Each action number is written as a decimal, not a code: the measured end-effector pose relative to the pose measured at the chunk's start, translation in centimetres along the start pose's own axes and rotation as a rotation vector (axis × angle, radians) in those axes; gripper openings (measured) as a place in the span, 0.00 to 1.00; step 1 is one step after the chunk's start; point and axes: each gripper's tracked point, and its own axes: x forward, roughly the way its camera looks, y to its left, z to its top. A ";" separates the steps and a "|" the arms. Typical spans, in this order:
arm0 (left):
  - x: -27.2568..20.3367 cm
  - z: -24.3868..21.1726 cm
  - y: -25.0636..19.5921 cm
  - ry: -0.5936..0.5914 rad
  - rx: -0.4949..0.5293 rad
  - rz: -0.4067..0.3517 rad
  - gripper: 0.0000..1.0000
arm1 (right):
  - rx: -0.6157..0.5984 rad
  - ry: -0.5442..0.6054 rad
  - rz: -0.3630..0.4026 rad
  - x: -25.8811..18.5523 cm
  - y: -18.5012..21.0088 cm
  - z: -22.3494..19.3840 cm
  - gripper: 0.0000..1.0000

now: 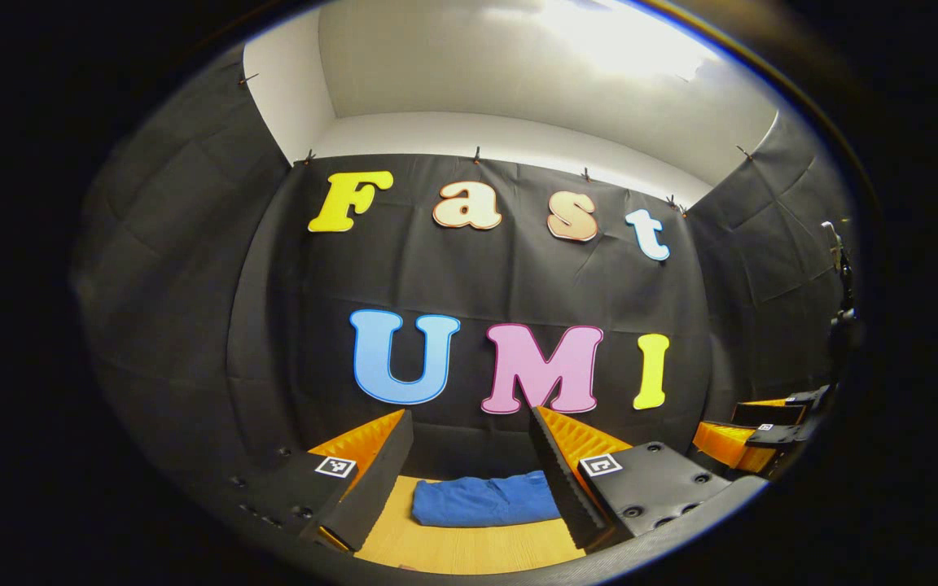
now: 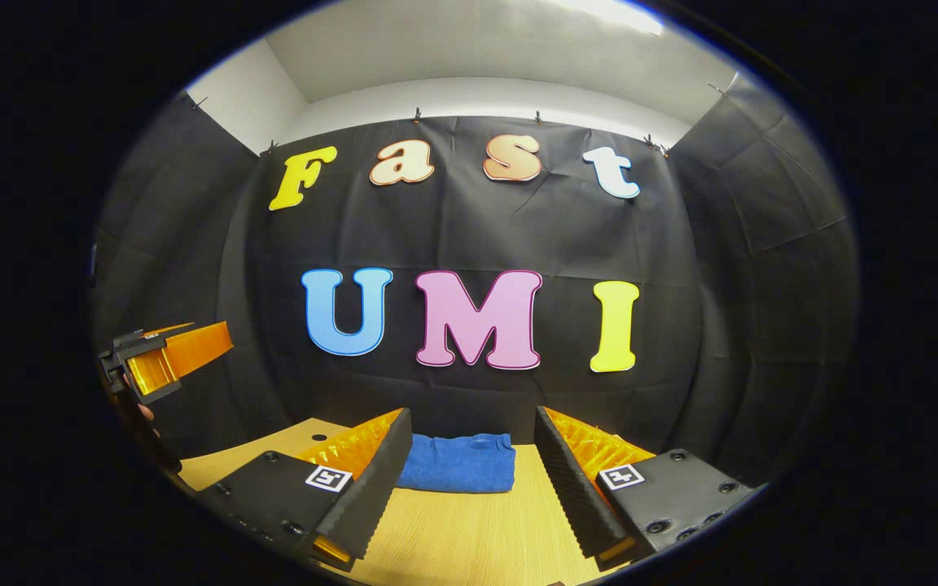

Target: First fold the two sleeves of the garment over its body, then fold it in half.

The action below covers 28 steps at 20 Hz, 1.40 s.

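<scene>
Left gripper view: the left tongs (image 1: 469, 488) stand apart and empty, raised above the counter (image 1: 469, 549), and between their fingers lies the blue garment (image 1: 485, 499), a compact bundle on the wood close to the booth's back wall; at the far right edge the other tongs show, held off to the side. Right gripper view: the left tongs appear at the far left edge, lifted well clear of the counter, while the right tongs (image 2: 469, 492) likewise stand apart with nothing between them, and the garment rests flat and squared-off ahead of them at the back of the counter. Judged from its small, tidy outline, with no sleeve seen trailing, the garment looks already folded, so the sleeve step and the halving seem done; whether every layer is aligned cannot be told. The next move likely calls only for keeping both tongs clear.
</scene>
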 end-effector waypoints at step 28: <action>-0.8 -0.8 -0.3 0.056 0.023 -0.004 0.82 | 0.044 0.060 0.042 0.5 1.9 -2.3 0.89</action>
